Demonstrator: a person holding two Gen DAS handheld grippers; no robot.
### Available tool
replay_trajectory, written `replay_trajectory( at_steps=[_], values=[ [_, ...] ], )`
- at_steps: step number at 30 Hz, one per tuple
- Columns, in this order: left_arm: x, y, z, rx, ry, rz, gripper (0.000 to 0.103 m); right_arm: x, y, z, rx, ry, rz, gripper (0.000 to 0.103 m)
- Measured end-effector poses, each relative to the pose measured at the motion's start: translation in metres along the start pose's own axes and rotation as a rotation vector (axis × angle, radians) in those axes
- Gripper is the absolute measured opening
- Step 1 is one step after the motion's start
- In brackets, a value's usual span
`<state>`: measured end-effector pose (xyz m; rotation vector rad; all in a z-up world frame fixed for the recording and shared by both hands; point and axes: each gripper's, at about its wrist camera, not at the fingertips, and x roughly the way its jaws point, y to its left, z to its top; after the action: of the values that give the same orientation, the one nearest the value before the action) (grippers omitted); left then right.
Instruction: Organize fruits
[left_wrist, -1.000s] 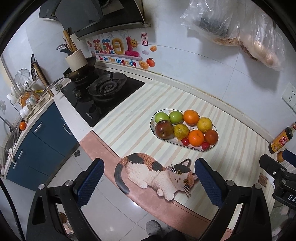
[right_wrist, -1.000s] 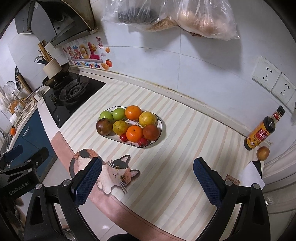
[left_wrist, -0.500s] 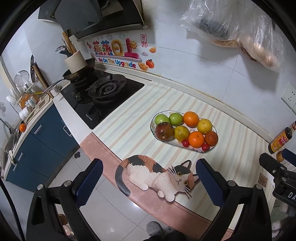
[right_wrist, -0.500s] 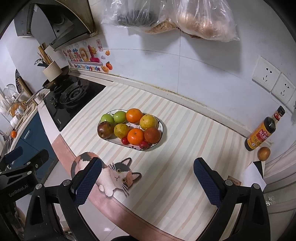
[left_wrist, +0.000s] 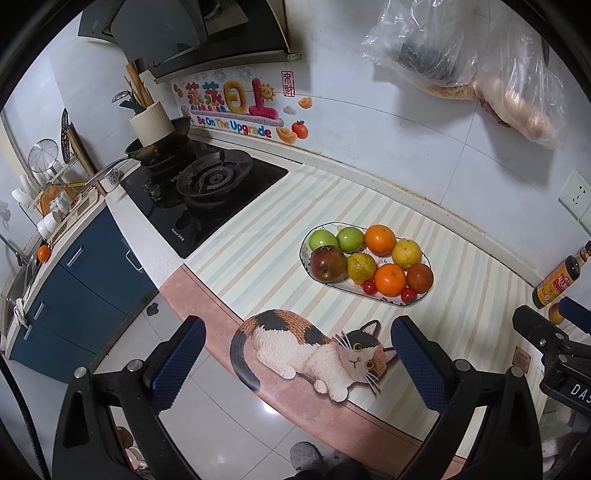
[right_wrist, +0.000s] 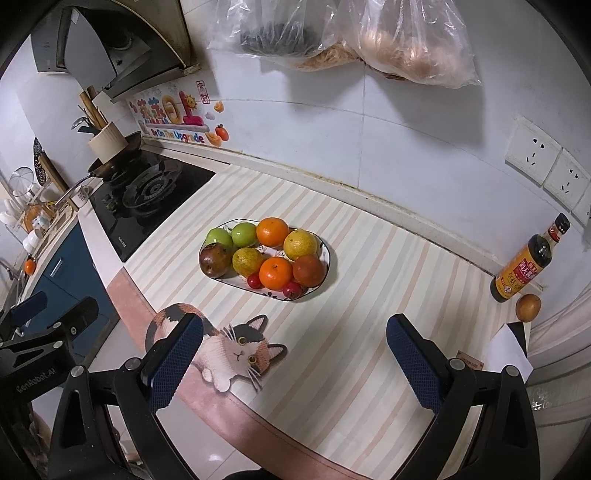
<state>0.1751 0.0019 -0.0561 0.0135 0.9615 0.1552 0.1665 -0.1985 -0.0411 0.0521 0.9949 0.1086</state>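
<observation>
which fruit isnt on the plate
The small round brownish-orange fruit beside the dark sauce bottle; every other fruit sits on the oval white plate.

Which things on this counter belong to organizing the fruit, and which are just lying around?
For the job:
plate holding green apples, oranges, yellow citrus, dark fruit and small red ones
lone brown fruit beside the bottle
left tongs, right tongs, both open

Just lying about:
sauce bottle
cat mat
gas stove
hanging bags

Oval plate sits well ahead of the right fingers, piled with green apples, oranges and cherry tomatoes; one lone fruit sits far right.
</observation>
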Motion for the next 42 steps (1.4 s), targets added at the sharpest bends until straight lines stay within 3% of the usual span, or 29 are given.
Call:
replay_trajectory(
  at_steps=[42],
  values=[
    [-0.006,-0.009,-0.007,0.001,0.014,-0.023,0.103,-0.005,0.000,-0.008,-0.021,0.017,0.004,0.102]
  ],
)
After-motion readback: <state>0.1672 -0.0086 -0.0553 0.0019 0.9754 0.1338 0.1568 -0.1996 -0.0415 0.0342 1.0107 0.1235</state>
